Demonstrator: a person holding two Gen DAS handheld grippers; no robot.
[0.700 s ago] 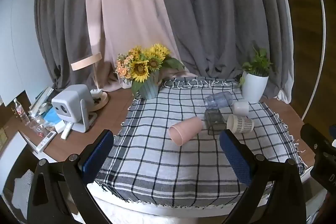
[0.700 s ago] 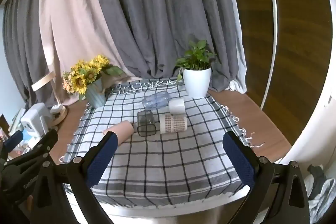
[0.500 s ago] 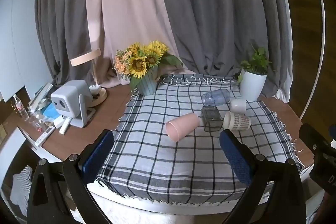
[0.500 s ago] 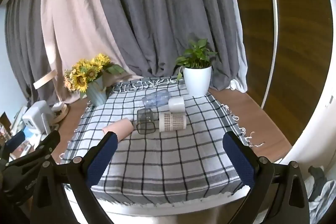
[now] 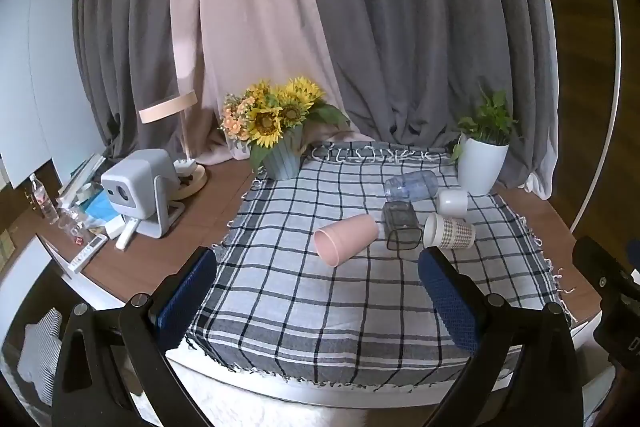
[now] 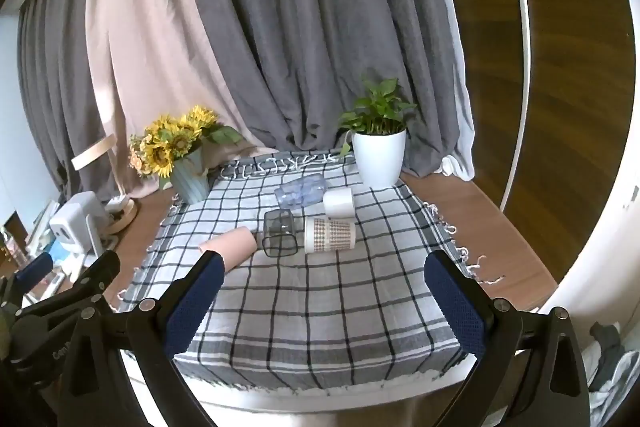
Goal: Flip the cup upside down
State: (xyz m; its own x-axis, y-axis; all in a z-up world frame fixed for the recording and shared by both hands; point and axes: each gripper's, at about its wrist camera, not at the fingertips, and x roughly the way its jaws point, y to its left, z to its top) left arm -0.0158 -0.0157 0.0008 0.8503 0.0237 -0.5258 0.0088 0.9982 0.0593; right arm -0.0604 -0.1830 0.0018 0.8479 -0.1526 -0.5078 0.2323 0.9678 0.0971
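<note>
Several cups lie on their sides on a checked cloth [image 5: 320, 303]: a pink cup [image 5: 346, 238] [image 6: 234, 246], a dark clear square cup [image 5: 401, 225] [image 6: 280, 231], a patterned white cup [image 5: 449, 231] [image 6: 329, 235], a plain white cup [image 5: 452, 202] [image 6: 339, 202] and a clear bluish cup [image 5: 411, 185] [image 6: 300, 190]. My left gripper [image 5: 318, 269] is open and empty, hovering at the cloth's near edge, well short of the cups. My right gripper [image 6: 323, 269] is open and empty, also at the near edge.
A sunflower vase [image 5: 282, 155] stands at the cloth's back left and a white plant pot [image 5: 482, 165] at the back right. A white projector [image 5: 138, 189], a lamp and small clutter sit on the wooden desk to the left. Curtains hang behind.
Both views have shifted slightly; the table sits a little lower and farther in frame. The cups have not moved and both grippers stay open.
</note>
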